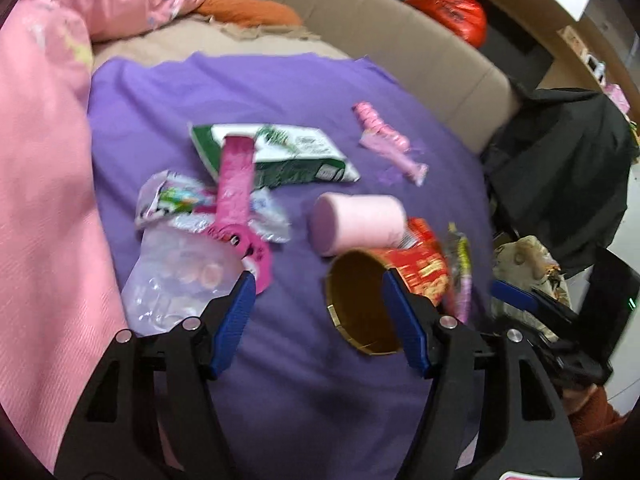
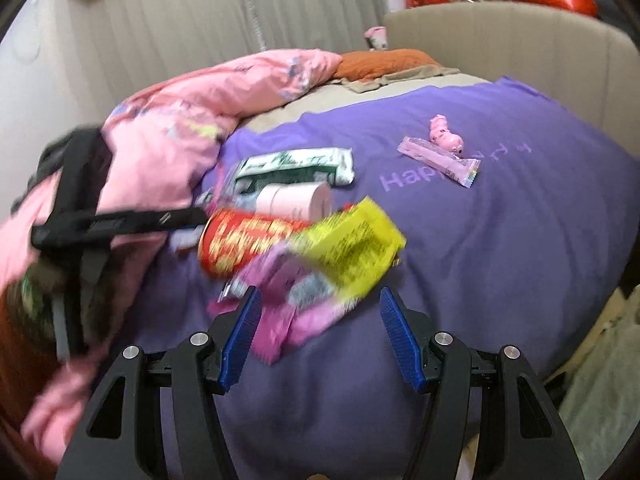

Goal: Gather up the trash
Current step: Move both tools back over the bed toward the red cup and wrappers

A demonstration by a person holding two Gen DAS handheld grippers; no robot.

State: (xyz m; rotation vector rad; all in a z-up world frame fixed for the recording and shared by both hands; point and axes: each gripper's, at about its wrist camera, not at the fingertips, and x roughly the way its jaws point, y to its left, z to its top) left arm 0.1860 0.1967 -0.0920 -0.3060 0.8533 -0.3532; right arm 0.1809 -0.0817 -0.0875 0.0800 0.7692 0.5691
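Observation:
Trash lies on a purple cloth (image 1: 304, 92) on a bed. In the left wrist view I see a green-and-white wrapper (image 1: 280, 152), a magenta strip (image 1: 236, 196), a silver foil wrapper (image 1: 172, 200), a clear plastic bag (image 1: 172, 284), a pink roll (image 1: 356, 220), a red tube can (image 1: 372, 300) with its open end toward me, and a pink wrapper (image 1: 392, 148). My left gripper (image 1: 318, 280) is open over the cloth, its right finger at the can's mouth. My right gripper (image 2: 318, 296) is open just short of a yellow wrapper (image 2: 352, 248) and a pink packet (image 2: 288, 312) beside the can (image 2: 244, 244).
A pink quilt (image 1: 44, 160) is heaped on the bed's left side. A beige headboard (image 1: 400, 40) runs behind the cloth. A black garment (image 1: 560, 168) hangs past the right edge. Red bags (image 1: 452, 12) sit behind the headboard. The left gripper's body (image 2: 100, 220) shows at left in the right wrist view.

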